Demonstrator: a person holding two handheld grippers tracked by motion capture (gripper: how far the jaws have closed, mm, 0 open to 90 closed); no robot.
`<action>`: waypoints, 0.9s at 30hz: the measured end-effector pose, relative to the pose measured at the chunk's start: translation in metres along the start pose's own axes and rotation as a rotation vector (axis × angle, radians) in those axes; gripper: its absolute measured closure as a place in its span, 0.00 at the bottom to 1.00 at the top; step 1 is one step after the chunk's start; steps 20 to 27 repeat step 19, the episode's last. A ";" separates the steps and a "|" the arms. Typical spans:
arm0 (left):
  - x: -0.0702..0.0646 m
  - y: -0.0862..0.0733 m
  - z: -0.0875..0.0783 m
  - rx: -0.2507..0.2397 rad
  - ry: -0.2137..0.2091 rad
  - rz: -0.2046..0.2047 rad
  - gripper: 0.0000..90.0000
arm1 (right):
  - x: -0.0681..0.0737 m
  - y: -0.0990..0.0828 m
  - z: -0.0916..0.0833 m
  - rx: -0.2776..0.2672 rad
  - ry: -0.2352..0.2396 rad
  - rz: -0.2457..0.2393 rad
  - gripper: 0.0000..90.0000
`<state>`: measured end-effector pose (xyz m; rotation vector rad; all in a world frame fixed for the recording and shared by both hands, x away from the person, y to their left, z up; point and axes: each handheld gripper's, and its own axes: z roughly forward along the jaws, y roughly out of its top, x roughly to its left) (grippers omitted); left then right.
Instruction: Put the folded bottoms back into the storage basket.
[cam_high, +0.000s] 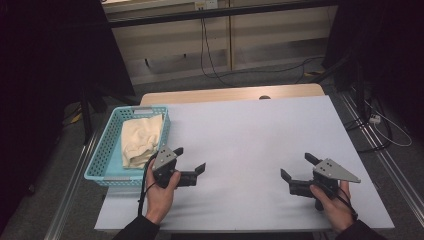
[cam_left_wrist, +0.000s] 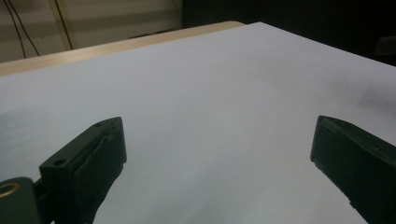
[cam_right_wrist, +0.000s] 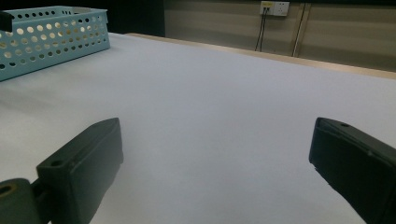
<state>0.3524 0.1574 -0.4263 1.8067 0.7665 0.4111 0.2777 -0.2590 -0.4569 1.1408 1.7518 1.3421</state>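
A light blue perforated basket (cam_high: 100, 155) stands at the table's left edge, with a cream folded cloth (cam_high: 141, 140) inside it. Just right of the basket's near corner, my left gripper (cam_high: 189, 159) rests low over the white table, open, jaws pointing right with nothing between them. Near the front right, my right gripper (cam_high: 298, 166) is open too, jaws pointing left and empty. In the left gripper view the gripper (cam_left_wrist: 217, 154) frames bare white table. In the right gripper view the gripper (cam_right_wrist: 215, 154) looks across the table toward the basket (cam_right_wrist: 51, 42) at upper left.
The white table top (cam_high: 250, 140) stretches between the two grippers. A wooden strip (cam_high: 230, 93) runs along its far edge. Cables (cam_high: 210, 60) and dark stands lie on the floor beyond. A metal rail (cam_high: 390, 170) runs along the right side.
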 end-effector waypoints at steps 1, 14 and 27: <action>0.000 -0.001 0.000 0.004 -0.003 0.003 0.04 | 0.000 0.000 0.000 0.000 0.000 0.000 0.03; -0.001 -0.011 0.011 0.031 0.001 -0.004 0.04 | -0.001 0.000 0.000 0.002 0.001 0.000 0.03; -0.001 -0.012 0.013 0.053 0.002 0.005 0.04 | 0.000 0.000 0.001 0.004 0.002 -0.002 0.03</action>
